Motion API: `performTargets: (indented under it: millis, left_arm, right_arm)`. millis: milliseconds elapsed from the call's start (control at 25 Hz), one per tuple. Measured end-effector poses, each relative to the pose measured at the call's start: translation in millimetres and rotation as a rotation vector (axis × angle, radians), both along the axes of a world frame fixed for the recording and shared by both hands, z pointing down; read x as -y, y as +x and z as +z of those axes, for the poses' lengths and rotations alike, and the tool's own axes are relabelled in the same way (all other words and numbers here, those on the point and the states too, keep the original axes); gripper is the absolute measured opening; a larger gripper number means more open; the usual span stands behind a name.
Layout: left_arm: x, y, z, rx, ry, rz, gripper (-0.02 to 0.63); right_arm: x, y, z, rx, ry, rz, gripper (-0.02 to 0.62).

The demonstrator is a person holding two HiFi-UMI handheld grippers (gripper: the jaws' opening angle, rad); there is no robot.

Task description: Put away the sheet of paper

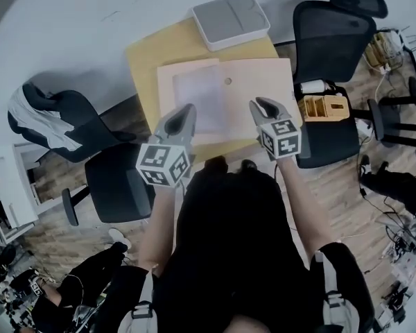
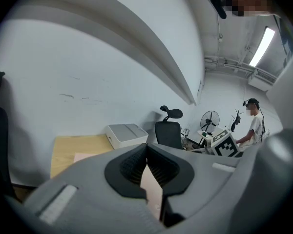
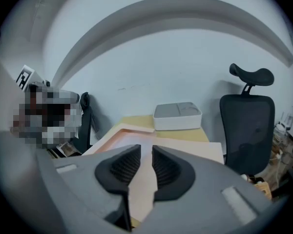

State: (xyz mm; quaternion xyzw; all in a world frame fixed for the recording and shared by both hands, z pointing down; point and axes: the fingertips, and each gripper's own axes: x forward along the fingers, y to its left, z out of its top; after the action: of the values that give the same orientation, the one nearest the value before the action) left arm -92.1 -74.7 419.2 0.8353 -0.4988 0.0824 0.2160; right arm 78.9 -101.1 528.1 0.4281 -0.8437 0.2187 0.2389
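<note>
A pale pink folder point(image 1: 249, 89) lies open over the yellow table point(image 1: 152, 54), with a greyish sheet of paper point(image 1: 197, 96) in its left half. My left gripper point(image 1: 187, 111) is at the folder's near left edge and my right gripper point(image 1: 261, 105) at its near right edge. In the left gripper view the left gripper point(image 2: 146, 147) has its tips together, and a strip of the pink folder point(image 2: 154, 189) runs down between the pads. In the right gripper view the right gripper point(image 3: 146, 152) has its pads close on the folder point(image 3: 185, 150), which slopes up at its left.
A white box point(image 1: 229, 19) stands at the table's far edge. One black office chair point(image 1: 326, 26) is at the right with a wooden organiser point(image 1: 324, 107) on its seat; another chair point(image 1: 118, 182) is at the left. A pale wall lies behind the table.
</note>
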Motion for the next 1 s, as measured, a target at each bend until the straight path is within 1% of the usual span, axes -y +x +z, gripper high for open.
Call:
performTargets:
  millis: [240, 560, 680, 800, 1000]
  left_arm:
    - [-21, 42, -15, 0.013, 0.018, -0.02, 0.009]
    - [-71, 85, -21, 0.016, 0.022, -0.059, 0.009]
    - [-93, 98, -22, 0.018, 0.032, -0.078, 0.009]
    - [-117, 108, -23, 0.022, 0.038, -0.102, 0.009]
    - [-151, 110, -20, 0.018, 0.03, -0.151, 0.009]
  right_arm:
    - [-19, 42, -47, 0.044, 0.091, -0.022, 0.068]
    - [-61, 73, -103, 0.105, 0.215, -0.074, 0.054]
    - [-80, 84, -123, 0.132, 0.266, -0.093, 0.031]
    - [-100, 96, -138, 0.152, 0.31, -0.11, 0.025]
    - [-125, 105, -163, 0.175, 0.365, -0.137, 0.009]
